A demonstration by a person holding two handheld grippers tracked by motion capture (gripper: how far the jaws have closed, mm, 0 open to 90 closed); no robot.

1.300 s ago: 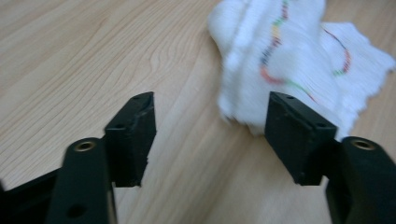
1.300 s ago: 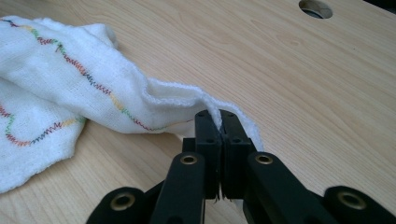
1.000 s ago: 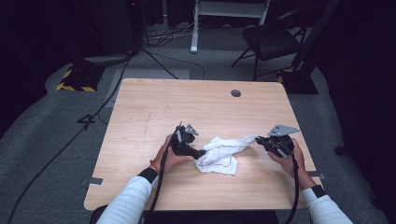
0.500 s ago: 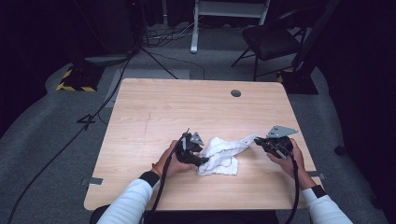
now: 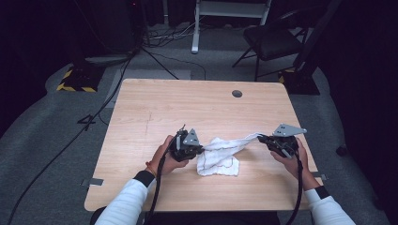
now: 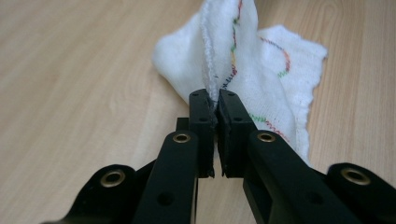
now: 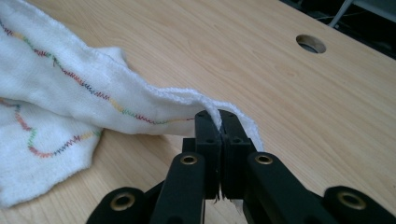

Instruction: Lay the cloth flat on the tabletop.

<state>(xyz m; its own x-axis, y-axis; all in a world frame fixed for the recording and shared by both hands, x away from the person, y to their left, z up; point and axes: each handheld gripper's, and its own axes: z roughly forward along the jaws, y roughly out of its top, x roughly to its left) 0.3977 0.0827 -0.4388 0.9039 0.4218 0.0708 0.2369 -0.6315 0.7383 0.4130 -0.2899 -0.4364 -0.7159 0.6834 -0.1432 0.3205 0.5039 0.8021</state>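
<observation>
Two grippers, left gripper point(image 6: 214, 100) and right gripper point(image 7: 220, 122), fingers clamped on white cloth point(image 5: 220, 157) edges, cloth stretched between

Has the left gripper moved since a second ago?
Yes. The left gripper, shut on the white stitched cloth, sits slightly lower, nearer the light wooden table's near edge.

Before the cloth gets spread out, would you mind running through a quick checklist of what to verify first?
1. Left claw shut on the white cloth with coloured zigzag stitching: ok.
2. Right claw shut on the cloth's edge: ok.
3. Cloth fully off the light wooden table: not ok, a bunched part rests on it.
4. Span between the claws taut: not ok, it sags.
5. Grips on matching corners: cannot tell.
</observation>
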